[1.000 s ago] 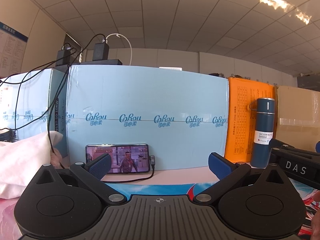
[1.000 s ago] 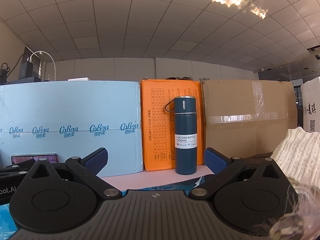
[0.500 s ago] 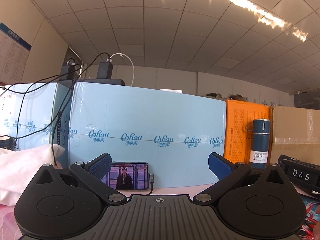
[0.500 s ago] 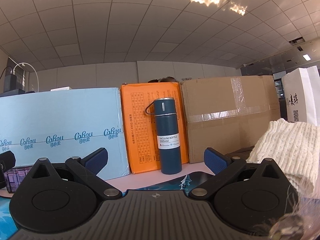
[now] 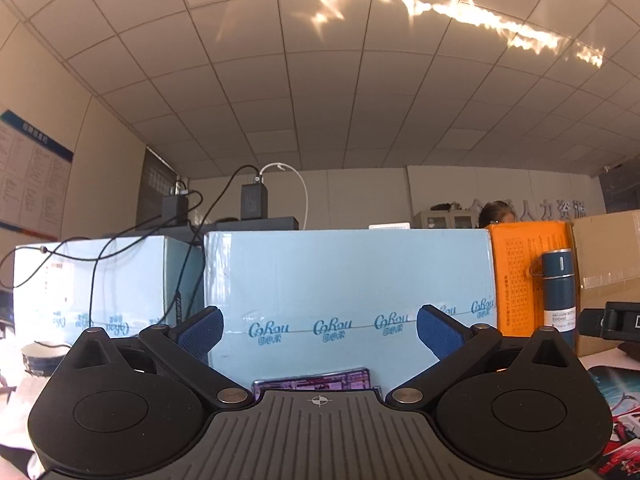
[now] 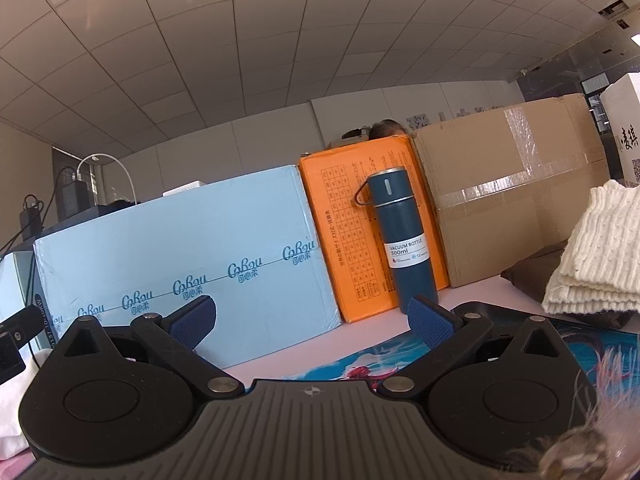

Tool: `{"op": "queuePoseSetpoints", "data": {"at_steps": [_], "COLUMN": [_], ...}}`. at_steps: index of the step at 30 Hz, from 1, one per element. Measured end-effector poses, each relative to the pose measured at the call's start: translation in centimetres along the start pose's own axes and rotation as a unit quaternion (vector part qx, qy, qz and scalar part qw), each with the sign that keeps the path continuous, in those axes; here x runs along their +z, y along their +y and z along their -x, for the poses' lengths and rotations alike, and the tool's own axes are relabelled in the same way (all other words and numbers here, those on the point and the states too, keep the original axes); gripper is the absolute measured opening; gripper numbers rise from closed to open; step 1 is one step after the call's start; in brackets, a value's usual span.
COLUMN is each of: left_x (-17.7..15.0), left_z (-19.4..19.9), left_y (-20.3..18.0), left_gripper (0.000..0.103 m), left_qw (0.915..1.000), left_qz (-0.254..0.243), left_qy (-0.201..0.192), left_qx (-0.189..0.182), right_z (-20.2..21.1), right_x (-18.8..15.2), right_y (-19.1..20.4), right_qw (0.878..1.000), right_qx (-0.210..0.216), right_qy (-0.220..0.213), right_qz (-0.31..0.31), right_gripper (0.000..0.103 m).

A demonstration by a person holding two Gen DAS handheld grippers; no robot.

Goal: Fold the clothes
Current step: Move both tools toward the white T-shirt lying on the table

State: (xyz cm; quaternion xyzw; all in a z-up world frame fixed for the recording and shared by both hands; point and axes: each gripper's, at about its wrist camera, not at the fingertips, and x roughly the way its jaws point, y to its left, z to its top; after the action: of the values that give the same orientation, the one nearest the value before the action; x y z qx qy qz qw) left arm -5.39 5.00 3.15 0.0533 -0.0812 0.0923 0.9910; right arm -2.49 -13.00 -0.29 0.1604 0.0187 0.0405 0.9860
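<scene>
The left gripper and right gripper both hold their blue-padded jaws spread wide, gripping nothing. Beyond them stand a pale blue box, an orange box and a dark blue bottle. A folded cream sweater lies at the right edge of the right view.

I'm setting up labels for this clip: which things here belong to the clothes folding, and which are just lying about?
For the job:
cream knit sweater, folded
dark brown garment under it
left tongs, open
right tongs, open

Lying about:
blue vacuum bottle
light blue box
orange box
brown carton
phone
</scene>
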Motion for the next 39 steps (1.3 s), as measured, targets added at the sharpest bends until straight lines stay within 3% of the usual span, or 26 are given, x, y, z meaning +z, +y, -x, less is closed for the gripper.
{"op": "queuePoseSetpoints", "data": {"at_steps": [4,8,11,15,19,24,27,29,33,36,39], "left_x": [1.2,2.5,3.4,3.3,1.6,-1.5,-3.0,-3.7,-4.7,-5.6,-6.3], "left_z": [-0.3,-1.5,-2.2,-3.1,-3.5,-3.2,-3.0,-2.7,-1.4,-0.5,-0.1], "left_y": [3.1,7.3,11.1,17.1,20.9,22.9,25.3,26.7,29.3,31.7,33.4], "left_gripper": [0.103,0.103,0.103,0.103,0.103,0.103,0.103,0.103,0.103,0.103,0.103], "left_qw": [0.9974,0.9935,0.9891,0.9726,0.9597,0.9520,0.9456,0.9382,0.9181,0.8944,0.8804], "left_qz": [-0.059,-0.060,-0.013,0.087,0.131,0.161,0.220,0.248,0.307,0.382,0.424], "left_qy": [-0.024,0.002,0.022,0.034,0.056,0.117,0.126,0.123,0.102,0.096,0.097], "left_qx": [0.032,0.097,0.145,0.213,0.242,0.233,0.204,0.208,0.229,0.212,0.188], "right_z": [-0.2,-0.7,-1.3,-2.1,-3.1,-4.5,-5.3,-5.9,-7.7,-9.2,-10.6], "right_x": [0.4,0.4,0.5,0.6,0.6,0.1,-0.4,-0.9,-1.9,-2.9,-4.3], "right_y": [2.1,4.6,6.5,8.9,11.3,14.4,16.0,17.2,18.8,20.1,21.4], "right_qw": [0.999,0.995,0.990,0.982,0.973,0.962,0.957,0.954,0.944,0.930,0.912], "right_qx": [0.043,0.092,0.129,0.173,0.214,0.251,0.268,0.277,0.295,0.313,0.332], "right_qy": [0.019,0.039,0.054,0.071,0.083,0.098,0.102,0.107,0.145,0.189,0.235], "right_qz": [-0.008,-0.005,-0.004,0.003,0.016,0.031,0.038,0.038,0.004,-0.024,-0.051], "right_gripper": [0.103,0.103,0.103,0.103,0.103,0.103,0.103,0.103,0.103,0.103,0.103]}}
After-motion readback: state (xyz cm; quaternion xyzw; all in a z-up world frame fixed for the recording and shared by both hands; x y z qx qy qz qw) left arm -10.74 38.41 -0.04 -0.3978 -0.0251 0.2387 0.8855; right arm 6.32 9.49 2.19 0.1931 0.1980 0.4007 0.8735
